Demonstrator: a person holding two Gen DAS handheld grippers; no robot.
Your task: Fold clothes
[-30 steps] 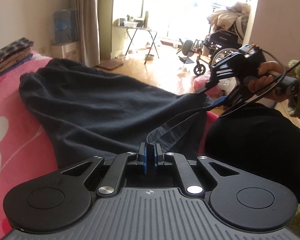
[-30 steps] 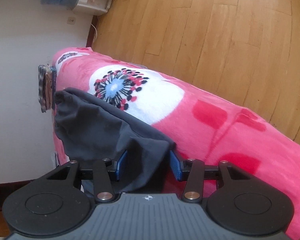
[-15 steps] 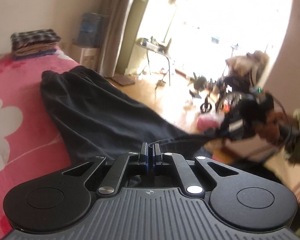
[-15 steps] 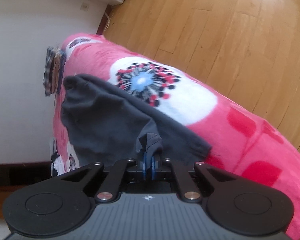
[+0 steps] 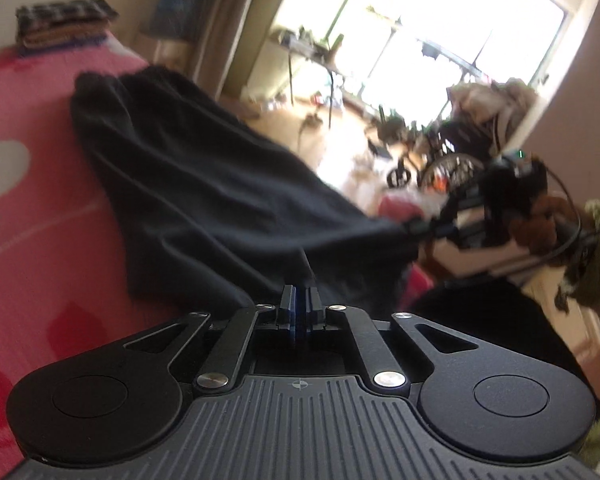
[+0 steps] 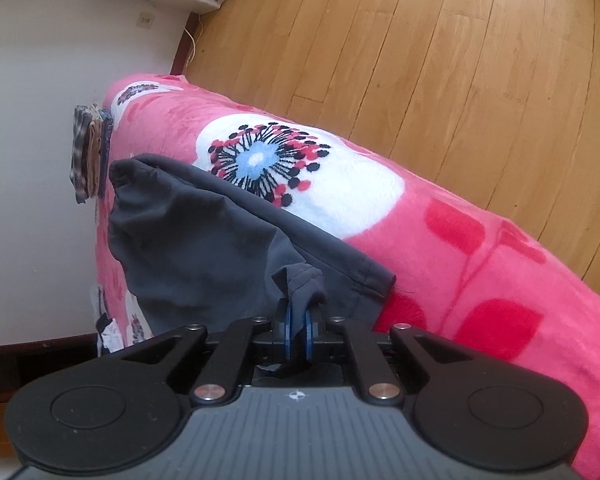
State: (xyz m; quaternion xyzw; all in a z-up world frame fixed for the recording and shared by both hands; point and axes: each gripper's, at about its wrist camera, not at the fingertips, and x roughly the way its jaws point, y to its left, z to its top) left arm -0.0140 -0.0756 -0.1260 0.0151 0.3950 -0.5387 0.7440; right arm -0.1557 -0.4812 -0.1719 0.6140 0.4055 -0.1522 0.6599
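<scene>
Your right gripper [image 6: 299,322], spread wide a second ago, is now clenched on the hem of the dark garment [image 6: 204,240] lying on the pink bed [image 6: 480,264]. Your left gripper [image 5: 299,308] pinches a neighbouring edge, so both corners are secured for a fold. Only the left view shows the cloth stretched taut between the grippers.

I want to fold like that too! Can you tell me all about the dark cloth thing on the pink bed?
The dark garment is charcoal grey, soft-looking and wrinkly, with a stitched hem at one end. It lies stretched along the pink flowered blanket. The right gripper has its jaws shut on a bunched bit of hem, and the left gripper pinches another edge, so the near end is lifted.
</scene>
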